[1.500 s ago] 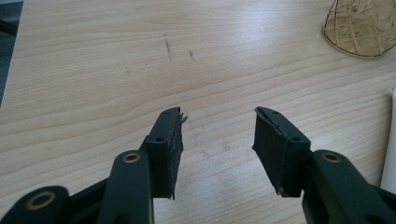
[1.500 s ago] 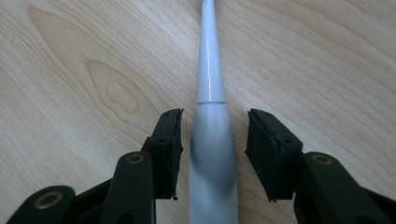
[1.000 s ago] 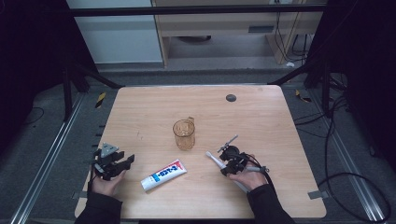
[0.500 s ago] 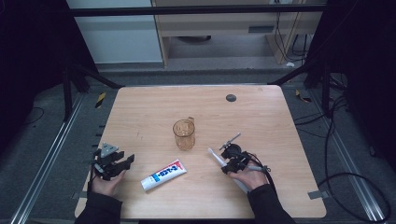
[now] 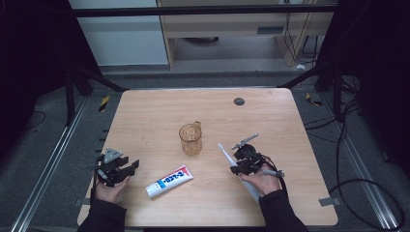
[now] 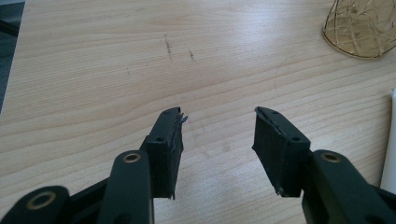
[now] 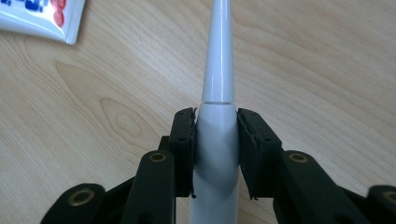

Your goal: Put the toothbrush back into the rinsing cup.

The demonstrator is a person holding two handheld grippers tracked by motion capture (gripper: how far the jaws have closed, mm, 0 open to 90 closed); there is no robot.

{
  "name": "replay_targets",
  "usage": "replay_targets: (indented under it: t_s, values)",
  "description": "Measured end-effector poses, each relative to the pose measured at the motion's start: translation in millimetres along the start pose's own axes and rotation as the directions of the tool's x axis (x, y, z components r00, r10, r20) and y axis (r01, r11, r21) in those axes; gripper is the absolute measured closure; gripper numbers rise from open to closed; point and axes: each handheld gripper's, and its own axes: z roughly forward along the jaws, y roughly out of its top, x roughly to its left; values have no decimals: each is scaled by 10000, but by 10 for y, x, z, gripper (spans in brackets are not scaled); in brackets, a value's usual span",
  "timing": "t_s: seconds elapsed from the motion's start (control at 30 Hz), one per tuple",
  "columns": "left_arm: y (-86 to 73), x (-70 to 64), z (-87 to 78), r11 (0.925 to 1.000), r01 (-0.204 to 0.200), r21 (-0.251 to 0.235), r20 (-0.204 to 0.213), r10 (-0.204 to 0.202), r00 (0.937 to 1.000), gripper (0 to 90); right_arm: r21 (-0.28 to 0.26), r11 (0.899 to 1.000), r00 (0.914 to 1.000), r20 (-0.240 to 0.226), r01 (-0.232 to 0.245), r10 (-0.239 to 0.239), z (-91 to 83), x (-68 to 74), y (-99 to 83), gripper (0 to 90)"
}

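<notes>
A white electric toothbrush (image 5: 224, 153) (image 7: 218, 84) lies slanted at the table's right front, and my right gripper (image 5: 239, 167) (image 7: 215, 140) is shut on its handle, both jaws pressed to its sides. Its thin neck points away toward the amber glass mug (image 5: 190, 138) (image 6: 362, 25) standing mid-table. A white toothpaste tube (image 5: 168, 181) (image 7: 39, 16) with blue and red print lies flat between my hands. My left gripper (image 5: 126, 169) (image 6: 217, 135) rests at the front left, open, with bare wood between its jaws.
The wooden table (image 5: 159, 116) has a small dark round disc (image 5: 239, 101) near its far right edge. Metal frame rails and loose cables run along the floor on both sides. A white edge (image 6: 388, 140) shows at the right of the left gripper view.
The right hand and toothbrush have shifted slightly toward the front. The left gripper has stayed put and open.
</notes>
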Motion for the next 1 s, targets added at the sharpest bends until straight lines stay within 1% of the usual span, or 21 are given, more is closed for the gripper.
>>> replay_targets:
  t_s: [0.07, 0.13, 0.17, 0.33, 0.47, 0.6, 0.63, 0.67, 0.73, 0.77, 0.8, 0.87, 0.9, 0.93, 0.97, 1.0]
  values:
    - [0, 0, 0, 10000, -4, 2, -1, 4, 10000, 516, -254, 9996, 9999, 11, -110, 110, -48, -8, 5, 683]
    - [0, 0, 0, 10000, -1, 4, -2, 1, 10000, 516, -508, 9987, 9999, 60, -94, 97, -106, -25, 5, 683]
    - [0, 0, 0, 10000, 0, -1, 1, 0, 10000, 516, -508, 9987, 9999, 60, -94, 97, -106, -25, 5, 683]
    - [2, 2, -4, 10000, -22, 8, -4, 22, 10000, 516, -932, 9955, 9999, -6, -172, 172, -187, -35, 11, 684]
    - [2, 3, -5, 10000, -10, 6, 11, 10, 10000, 516, -1376, 9901, 9996, 5, -276, 279, -280, -40, 19, 684]
    - [3, 3, -6, 10000, -8, 2, 13, 8, 10000, 517, -1849, 9821, 9993, -5, -357, 363, -372, -55, 19, 685]
    - [3, 3, -5, 10000, -8, 4, 13, 8, 10000, 517, -2147, 9762, 9994, 93, -301, 329, -405, -70, 18, 685]
    - [3, 3, -4, 10000, -6, 4, 14, 6, 10000, 517, -2147, 9762, 9994, 93, -301, 329, -405, -70, 18, 685]
    - [3, 4, -5, 10000, -2, 2, 13, 2, 10000, 517, -2415, 9698, 9992, 129, -340, 382, -438, -75, 14, 685]
    - [3, 4, -6, 10000, -1, -2, 11, 1, 10000, 517, -2717, 9618, 9990, 186, -334, 400, -470, -79, 13, 685]
    - [3, 4, -5, 10000, -1, -2, 8, 1, 10000, 517, -2892, 9567, 9989, 213, -328, 407, -488, -79, 12, 685]
    - [3, 4, -5, 10000, -3, -1, 7, 3, 10000, 517, -3170, 9477, 9986, 222, -386, 481, -527, -75, 13, 685]
    - [3, 4, -5, 10000, -1, -2, 8, 1, 10000, 517, -3170, 9477, 9986, 222, -386, 481, -527, -75, 13, 685]
    - [3, 4, -6, 10000, -2, -5, 7, 2, 10000, 517, -3346, 9419, 9987, 282, -304, 422, -545, -81, 13, 685]
    - [3, 4, -5, 10000, -2, -8, 7, 2, 10000, 517, -3563, 9337, 9985, 261, -362, 486, -579, -80, 17, 685]
    - [3, 4, -5, 10000, 1, -8, 4, -1, 10000, 517, -3660, 9298, 9983, 260, -383, 514, -592, -82, 17, 685]
